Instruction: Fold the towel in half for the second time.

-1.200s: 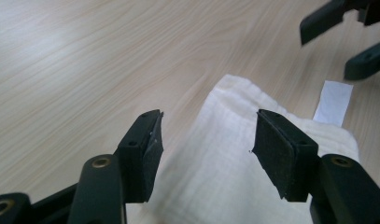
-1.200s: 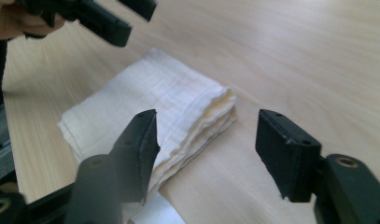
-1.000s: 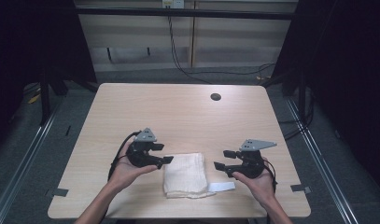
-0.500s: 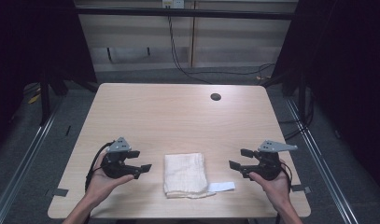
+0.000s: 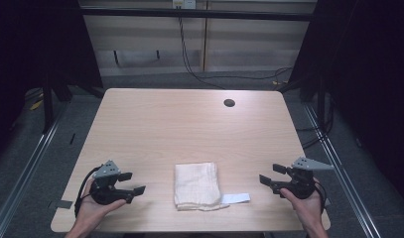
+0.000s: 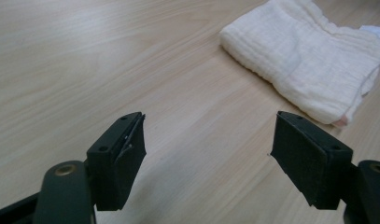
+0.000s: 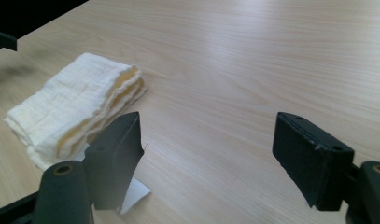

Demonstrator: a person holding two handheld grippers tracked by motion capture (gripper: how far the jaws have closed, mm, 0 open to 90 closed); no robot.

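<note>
Cream cloth (image 5: 197,185) folded flat, white tag at edge | left gripper (image 5: 127,183) & right gripper (image 5: 269,174) jaws apart

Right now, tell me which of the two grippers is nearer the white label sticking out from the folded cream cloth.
The right gripper. The white label pokes out of the folded cream cloth on its side; the left gripper sits across the cloth, both open and apart from it.

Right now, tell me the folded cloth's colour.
Cream-white cloth, clearest in the left gripper view.
</note>
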